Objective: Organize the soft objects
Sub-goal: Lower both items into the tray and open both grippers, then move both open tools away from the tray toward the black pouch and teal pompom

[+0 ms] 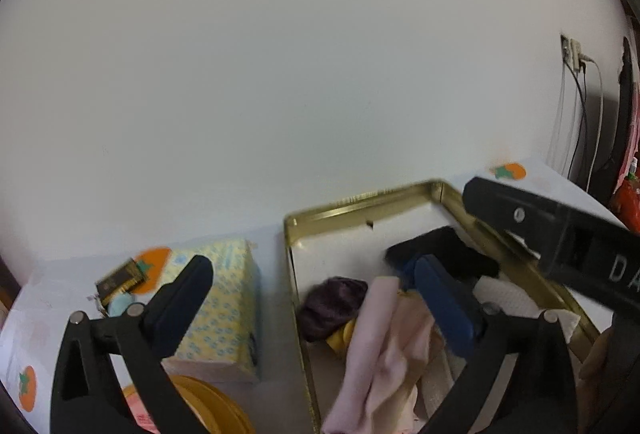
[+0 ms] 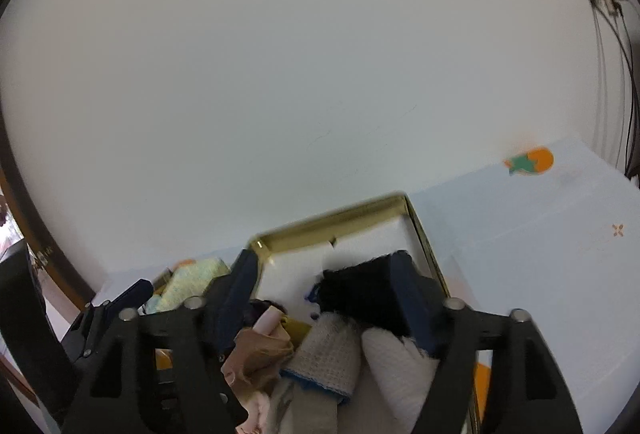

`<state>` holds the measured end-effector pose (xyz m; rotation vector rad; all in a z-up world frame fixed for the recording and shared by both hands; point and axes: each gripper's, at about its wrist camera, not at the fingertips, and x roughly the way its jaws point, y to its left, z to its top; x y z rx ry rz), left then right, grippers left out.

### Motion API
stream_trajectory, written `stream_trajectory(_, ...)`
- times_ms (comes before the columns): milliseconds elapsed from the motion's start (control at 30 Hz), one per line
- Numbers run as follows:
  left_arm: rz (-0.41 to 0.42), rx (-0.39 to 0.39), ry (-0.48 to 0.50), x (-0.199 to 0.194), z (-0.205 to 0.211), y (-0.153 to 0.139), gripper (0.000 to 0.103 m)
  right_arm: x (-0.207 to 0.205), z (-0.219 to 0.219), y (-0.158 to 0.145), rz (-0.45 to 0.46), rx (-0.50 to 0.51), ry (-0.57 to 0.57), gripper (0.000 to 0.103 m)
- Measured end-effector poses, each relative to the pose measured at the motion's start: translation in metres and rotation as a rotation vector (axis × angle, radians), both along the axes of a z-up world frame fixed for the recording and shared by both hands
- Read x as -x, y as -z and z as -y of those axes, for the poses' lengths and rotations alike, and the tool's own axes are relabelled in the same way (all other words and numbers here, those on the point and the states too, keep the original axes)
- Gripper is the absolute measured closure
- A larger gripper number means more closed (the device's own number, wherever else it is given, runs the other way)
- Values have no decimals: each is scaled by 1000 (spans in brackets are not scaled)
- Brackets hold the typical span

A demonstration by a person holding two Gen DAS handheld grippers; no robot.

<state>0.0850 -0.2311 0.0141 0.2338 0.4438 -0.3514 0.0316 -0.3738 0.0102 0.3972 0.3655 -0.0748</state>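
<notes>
My right gripper [image 2: 320, 286] gaped wide around the fuzzy black cloth [image 2: 356, 294] at the gold tin's [image 2: 340, 222] far corner. My left gripper [image 1: 316, 282] was open, empty. I judged the fuzz might snag and drag neighbours out.

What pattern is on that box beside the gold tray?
The tissue box is pale yellow with small blue flower-like prints, clearest in the left wrist view.

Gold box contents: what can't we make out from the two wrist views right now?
- Near end of the gold box: cut off by the bottom edge in both views.
- Pink cloth, left wrist view: lower part runs out of frame; right finger overlaps it.
- Black cloth, right wrist view: motion-blurred; whether the right gripper actually pinches it is unclear.
- Yellow item: mostly buried under the purple cloth.
- Small dark packet behind the tissue pack: blurred, unreadable.
</notes>
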Motion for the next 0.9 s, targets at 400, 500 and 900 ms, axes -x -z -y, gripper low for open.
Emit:
stream_trajectory(400, 151, 82, -24, 42, -39, -4, 0, 34, -4, 0, 124, -14, 84, 31)
stream_trajectory(500, 200, 95, -23, 50, -50, -6, 0, 42, -11, -2, 156, 0, 93, 31)
stream_trajectory(900, 334, 31, -7, 72, -71, -1, 0, 76, -49, -1, 320, 128, 230, 18)
